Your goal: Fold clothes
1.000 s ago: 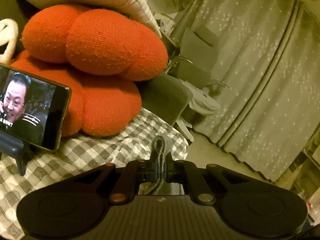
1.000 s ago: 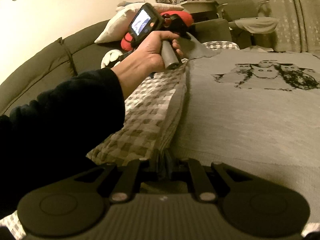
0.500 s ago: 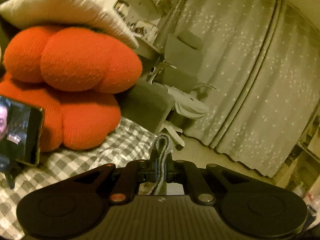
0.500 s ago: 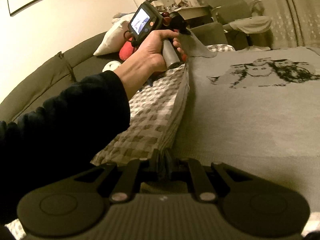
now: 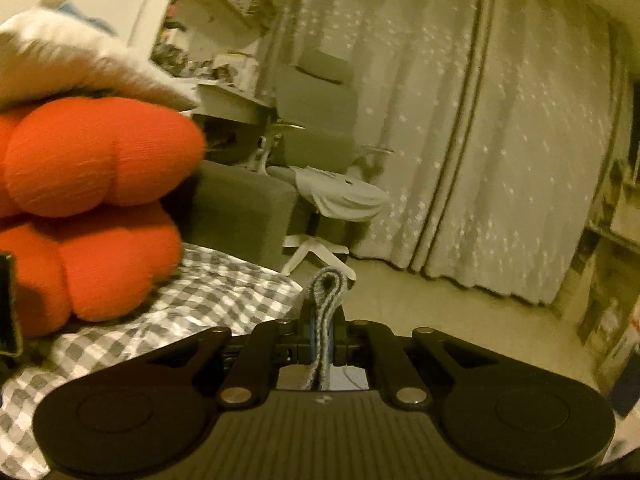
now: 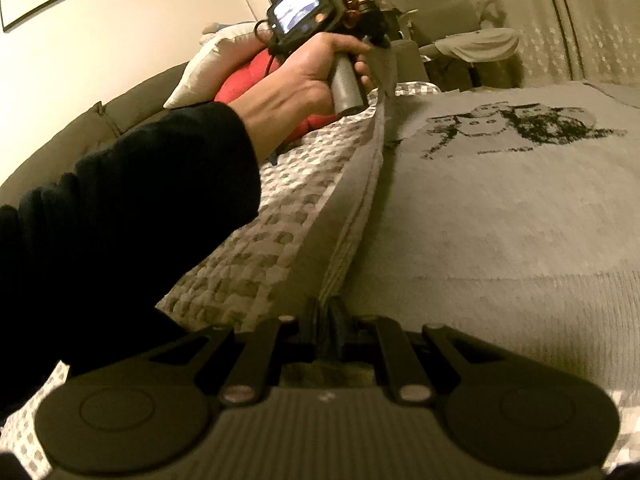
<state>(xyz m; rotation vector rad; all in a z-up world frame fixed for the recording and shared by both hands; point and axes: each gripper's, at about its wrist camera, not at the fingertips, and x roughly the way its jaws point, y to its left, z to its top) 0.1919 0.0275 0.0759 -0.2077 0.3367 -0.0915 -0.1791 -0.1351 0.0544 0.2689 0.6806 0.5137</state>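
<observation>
Honestly, both claws are clamped on the grey sweater's [image 6: 500,208] side edge: left gripper [image 5: 325,320] up near the shoulder, right gripper [image 6: 326,312] at the hem, the rest flat on the checked blanket [image 6: 256,248]. Uneven lifting could skew the fold, or the knit slips out.
</observation>
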